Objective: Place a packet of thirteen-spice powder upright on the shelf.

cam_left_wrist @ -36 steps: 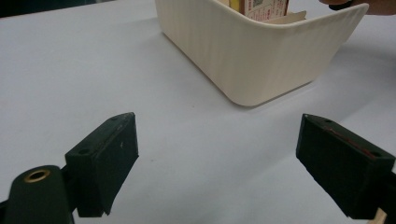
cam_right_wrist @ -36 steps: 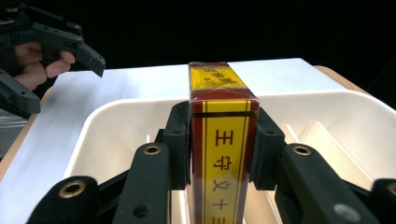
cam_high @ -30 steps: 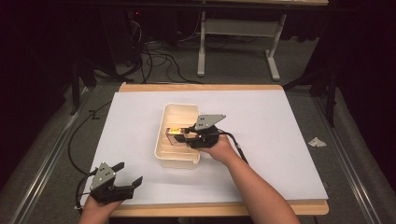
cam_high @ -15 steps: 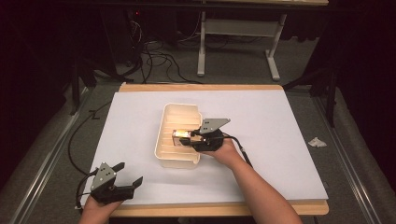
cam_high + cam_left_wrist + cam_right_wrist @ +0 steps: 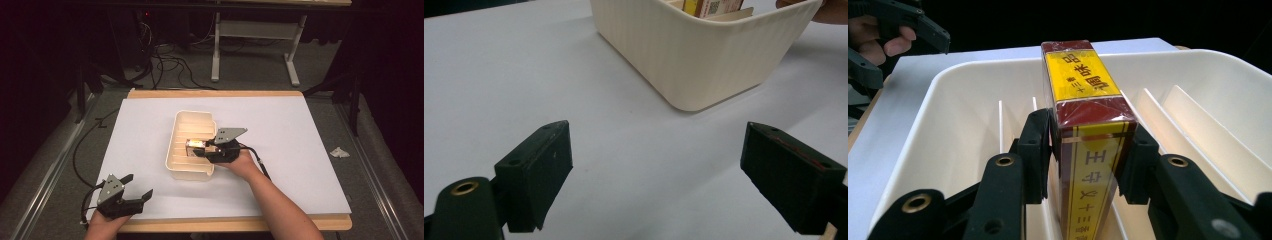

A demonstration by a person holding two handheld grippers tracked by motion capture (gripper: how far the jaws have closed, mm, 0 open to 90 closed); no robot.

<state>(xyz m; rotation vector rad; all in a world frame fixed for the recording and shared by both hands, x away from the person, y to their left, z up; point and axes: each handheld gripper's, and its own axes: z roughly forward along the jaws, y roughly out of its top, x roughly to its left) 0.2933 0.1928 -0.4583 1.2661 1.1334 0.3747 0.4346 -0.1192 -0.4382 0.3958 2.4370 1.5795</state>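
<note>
A cream plastic bin (image 5: 172, 150) with upright dividers stands in the middle of the white table. My right gripper (image 5: 200, 149) reaches into it from the right, shut on a red and yellow box (image 5: 194, 145) that stands on edge between the dividers. In the right gripper view both pads press the sides of the box (image 5: 1083, 85), inside the bin (image 5: 953, 115). My left gripper (image 5: 138, 186) rests open near the front left edge of the table with nothing between its jaws. In the left gripper view it (image 5: 656, 150) faces the bin's corner (image 5: 704, 60), where the top of the box (image 5: 711, 6) shows.
A white sheet (image 5: 300, 130) covers the wooden tabletop. Bare sheet lies on every side of the bin. A crumpled scrap (image 5: 340, 151) sits on the floor to the right, and cables and a table frame (image 5: 255, 30) stand beyond the far edge.
My right gripper and the box have shifted slightly within the bin. The left gripper has stayed where it was.
</note>
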